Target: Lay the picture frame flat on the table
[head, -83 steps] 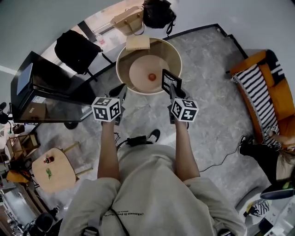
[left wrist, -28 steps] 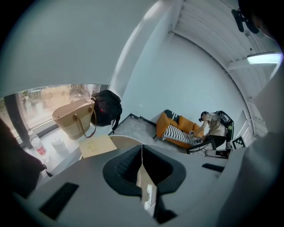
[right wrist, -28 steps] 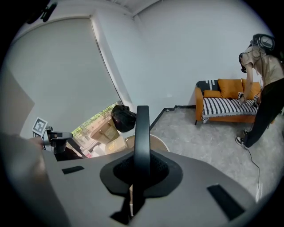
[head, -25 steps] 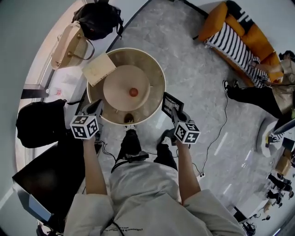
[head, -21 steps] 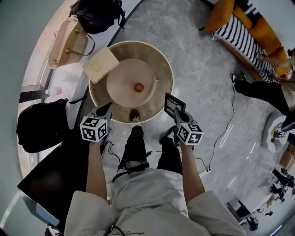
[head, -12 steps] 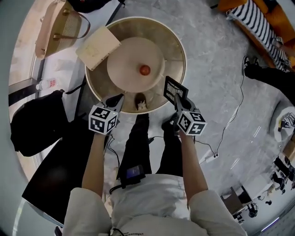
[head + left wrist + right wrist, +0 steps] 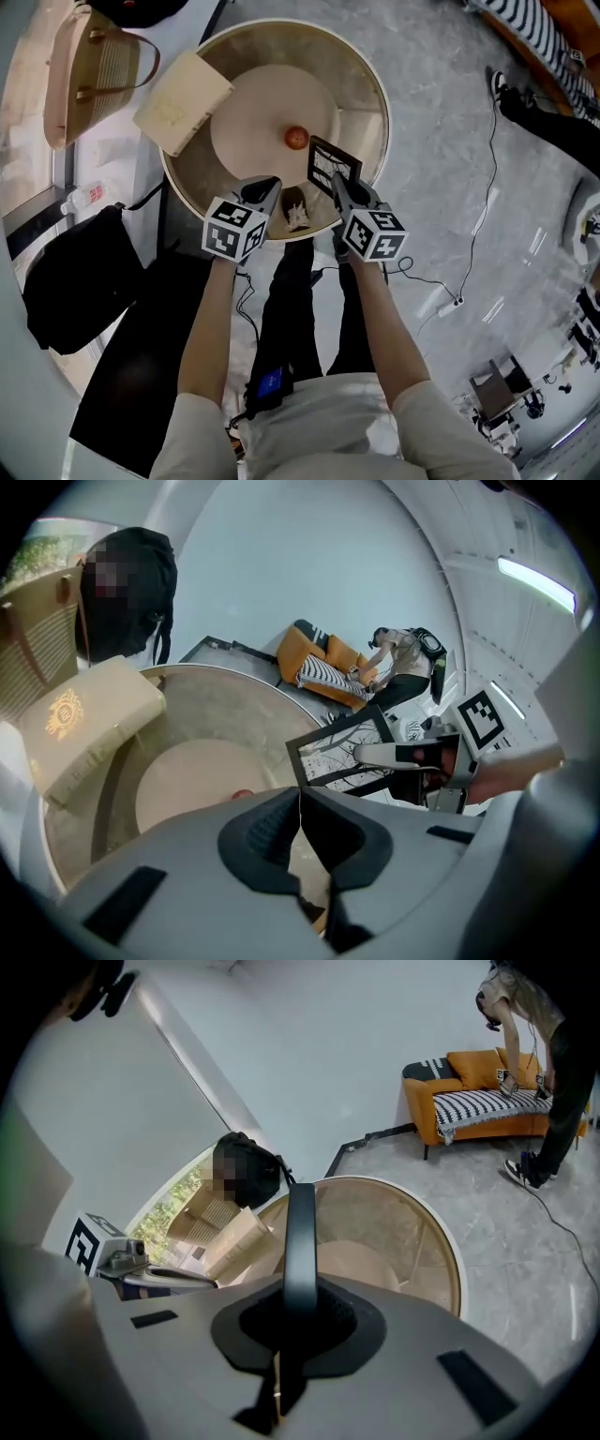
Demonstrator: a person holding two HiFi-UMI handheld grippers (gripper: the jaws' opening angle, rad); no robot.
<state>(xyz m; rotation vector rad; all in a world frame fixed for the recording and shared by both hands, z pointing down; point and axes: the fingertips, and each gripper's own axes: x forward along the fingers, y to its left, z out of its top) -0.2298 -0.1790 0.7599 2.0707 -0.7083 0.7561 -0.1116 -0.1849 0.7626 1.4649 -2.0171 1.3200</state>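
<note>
A black picture frame [image 7: 332,166] with a tree print stands upright over the near part of the round table [image 7: 370,103]. My right gripper [image 7: 340,190] is shut on its lower edge. In the right gripper view the frame [image 7: 300,1227] shows edge-on as a dark strip between the closed jaws of the right gripper [image 7: 298,1314]. My left gripper [image 7: 263,193] hovers to the frame's left over the table's rim, shut and holding nothing. In the left gripper view, past the shut left gripper [image 7: 300,806], the frame [image 7: 339,757] tilts in the right gripper's hold.
A small red ball [image 7: 296,138] rests on the table's raised middle disc [image 7: 258,122]. A small figurine [image 7: 296,209] stands near the front rim between the grippers. A beige box [image 7: 181,103] lies across the left rim. A woven bag [image 7: 89,56] and a black backpack [image 7: 70,281] sit left.
The person has stepped up to the table. Both grippers have moved forward and closer together, and the frame now hangs over the table's near part instead of outside its rim.
</note>
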